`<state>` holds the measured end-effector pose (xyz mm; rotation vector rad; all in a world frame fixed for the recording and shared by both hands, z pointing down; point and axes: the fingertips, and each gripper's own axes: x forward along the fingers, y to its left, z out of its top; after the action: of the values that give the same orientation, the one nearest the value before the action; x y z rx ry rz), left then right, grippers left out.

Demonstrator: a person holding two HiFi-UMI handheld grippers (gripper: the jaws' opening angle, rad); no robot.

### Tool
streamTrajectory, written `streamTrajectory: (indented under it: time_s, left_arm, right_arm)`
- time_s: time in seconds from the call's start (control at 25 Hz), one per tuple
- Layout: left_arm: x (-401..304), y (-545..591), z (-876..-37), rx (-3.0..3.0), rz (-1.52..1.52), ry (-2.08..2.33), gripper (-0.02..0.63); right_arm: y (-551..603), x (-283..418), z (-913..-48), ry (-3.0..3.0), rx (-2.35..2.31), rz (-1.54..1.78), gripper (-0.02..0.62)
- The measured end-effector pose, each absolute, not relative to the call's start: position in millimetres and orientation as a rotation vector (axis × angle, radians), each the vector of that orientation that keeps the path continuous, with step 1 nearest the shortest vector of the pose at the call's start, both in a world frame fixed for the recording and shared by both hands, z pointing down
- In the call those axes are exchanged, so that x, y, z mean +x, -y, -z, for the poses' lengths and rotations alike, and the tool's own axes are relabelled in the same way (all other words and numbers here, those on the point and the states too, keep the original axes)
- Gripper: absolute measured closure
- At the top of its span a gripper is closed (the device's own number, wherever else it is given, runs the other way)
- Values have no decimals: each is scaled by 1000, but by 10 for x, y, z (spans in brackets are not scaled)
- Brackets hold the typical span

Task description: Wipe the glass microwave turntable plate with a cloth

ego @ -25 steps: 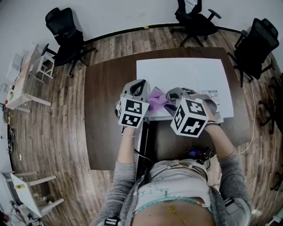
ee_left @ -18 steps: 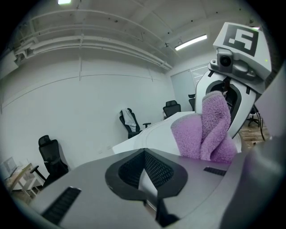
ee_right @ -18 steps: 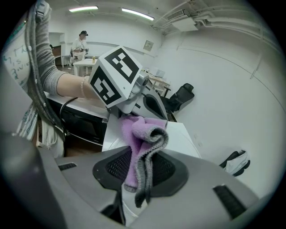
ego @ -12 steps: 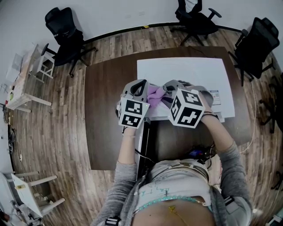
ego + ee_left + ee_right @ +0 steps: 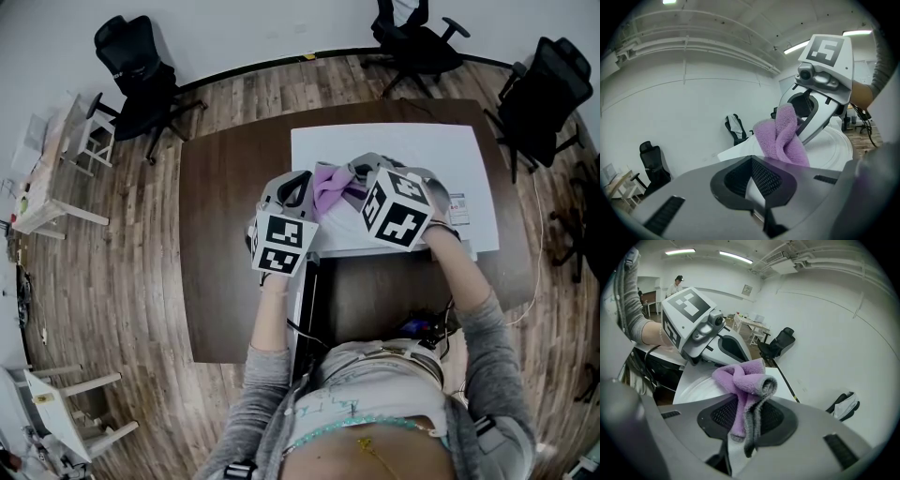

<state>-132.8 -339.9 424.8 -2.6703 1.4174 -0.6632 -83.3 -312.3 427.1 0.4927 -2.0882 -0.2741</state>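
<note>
Over the white mat (image 5: 403, 150), my left gripper (image 5: 298, 187) is shut on the near rim of the glass turntable plate (image 5: 834, 147), which it holds tilted. In the right gripper view the plate (image 5: 696, 383) shows as a pale disc below the cloth. A purple cloth (image 5: 328, 186) with a grey underside is bunched in my right gripper (image 5: 353, 176), which is shut on it and presses it against the plate's face. In the left gripper view the cloth (image 5: 783, 136) stands just past my jaws, with the right gripper (image 5: 800, 123) behind it.
The mat lies on a dark brown table (image 5: 225, 206), with a small printed card (image 5: 457, 206) at its right edge. Black office chairs stand at the far left (image 5: 141, 75), far middle (image 5: 412, 37) and far right (image 5: 544, 94). A white side table (image 5: 56, 178) is at the left.
My right gripper has carried the cloth away from me and a little left across the plate. The left gripper has hardly moved.
</note>
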Motion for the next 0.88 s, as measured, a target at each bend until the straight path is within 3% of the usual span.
streamTrajectory:
  time_s: [0.88]
  left_arm:
    - [-1327, 3415, -4253, -2662, 665, -1415, 595]
  right_arm:
    - [3549, -544, -4174, 2220, 772, 157, 479]
